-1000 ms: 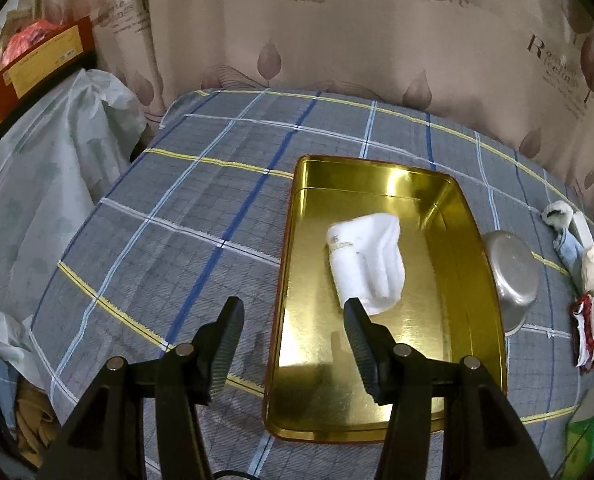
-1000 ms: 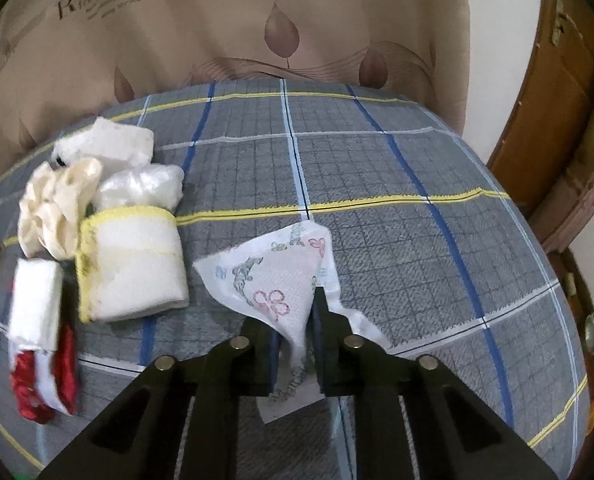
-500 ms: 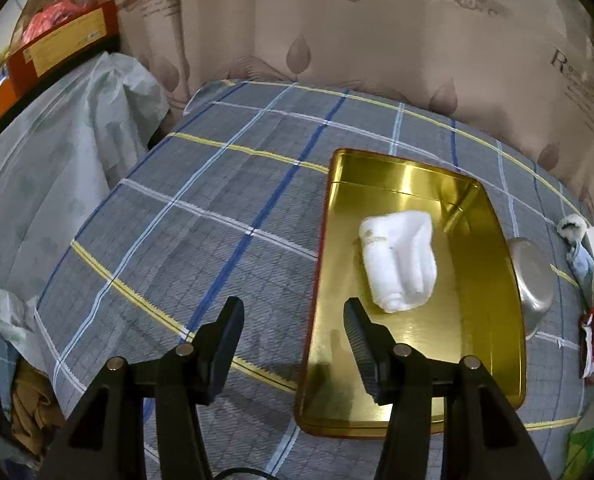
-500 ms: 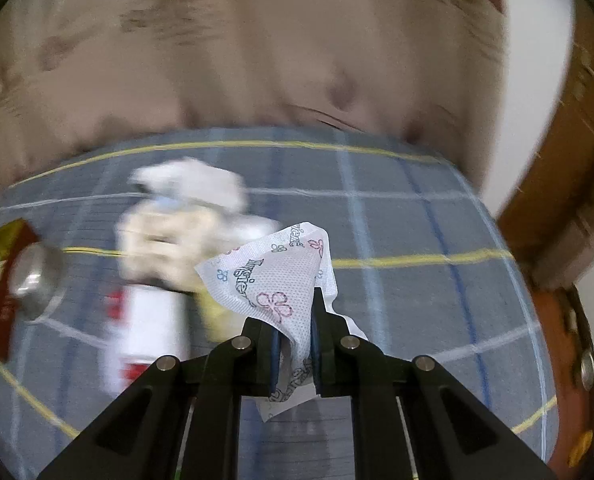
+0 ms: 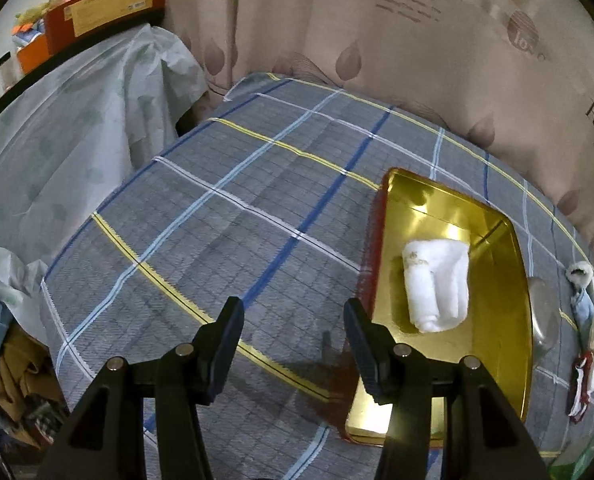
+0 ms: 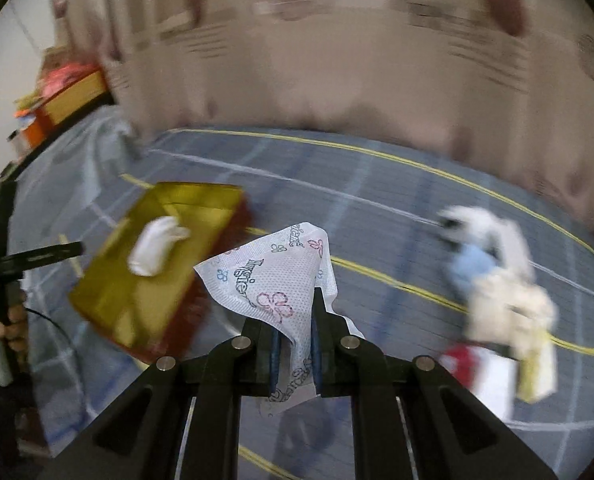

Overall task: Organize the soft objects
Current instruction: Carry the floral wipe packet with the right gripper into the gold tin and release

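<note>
My right gripper (image 6: 293,344) is shut on a white printed tissue packet (image 6: 273,276) with pink flowers, held above the plaid cloth. The gold tray (image 6: 109,304) lies to its left with a rolled white towel (image 6: 157,246) inside. A blurred pile of soft items (image 6: 501,288) lies to the right. In the left wrist view my left gripper (image 5: 293,320) stands open over the cloth, just left of the gold tray (image 5: 509,328), which holds the white towel (image 5: 437,286). Nothing is between its fingers.
A grey plaid cloth (image 5: 233,216) covers the table. A metal bowl (image 5: 545,320) sits right of the tray, with small soft items (image 5: 585,344) beyond it. A curtain (image 5: 377,40) hangs behind. A covered heap (image 5: 57,140) and boxes stand at the left. A hand (image 6: 1,332) holds the other gripper.
My right gripper has lifted the tissue packet and swung left, so the tray came into its view and the pile shifted right. My left gripper drifted left, away from the tray.
</note>
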The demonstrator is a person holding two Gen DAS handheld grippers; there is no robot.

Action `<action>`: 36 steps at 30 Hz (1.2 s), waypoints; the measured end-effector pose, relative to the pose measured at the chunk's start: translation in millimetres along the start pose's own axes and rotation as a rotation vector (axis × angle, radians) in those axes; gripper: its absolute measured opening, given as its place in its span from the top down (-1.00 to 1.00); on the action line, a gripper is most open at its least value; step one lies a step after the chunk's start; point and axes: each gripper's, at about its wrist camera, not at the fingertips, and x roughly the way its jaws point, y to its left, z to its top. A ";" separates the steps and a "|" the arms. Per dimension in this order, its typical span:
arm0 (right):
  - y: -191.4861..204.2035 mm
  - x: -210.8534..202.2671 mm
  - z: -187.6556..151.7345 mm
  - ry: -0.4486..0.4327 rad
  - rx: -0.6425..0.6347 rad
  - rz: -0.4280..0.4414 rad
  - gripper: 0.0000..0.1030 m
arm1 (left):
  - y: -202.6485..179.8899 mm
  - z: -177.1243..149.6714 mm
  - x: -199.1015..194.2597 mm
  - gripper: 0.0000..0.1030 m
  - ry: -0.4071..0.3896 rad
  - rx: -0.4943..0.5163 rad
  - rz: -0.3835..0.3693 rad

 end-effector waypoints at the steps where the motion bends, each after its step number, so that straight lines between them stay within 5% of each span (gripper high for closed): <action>1: 12.4 8.0 4.5 0.007 -0.014 0.021 0.79 | 0.8 0.5 -0.1 -0.03 -0.001 -0.002 0.005; 12: 100.1 68.4 19.9 0.077 -0.095 0.159 0.77 | 7.5 0.9 -3.0 -0.03 -0.015 -0.037 0.036; 23: 130.7 114.3 5.4 0.168 -0.152 0.124 0.67 | 2.6 -0.2 -1.5 -0.03 -0.010 -0.035 0.029; 28: 130.5 116.2 4.8 0.168 -0.129 0.172 0.11 | 4.2 0.0 -2.1 -0.03 -0.013 -0.039 0.018; 36: 124.6 92.2 5.3 0.123 -0.113 0.201 -0.10 | 1.8 0.2 -3.4 -0.03 -0.011 -0.032 0.019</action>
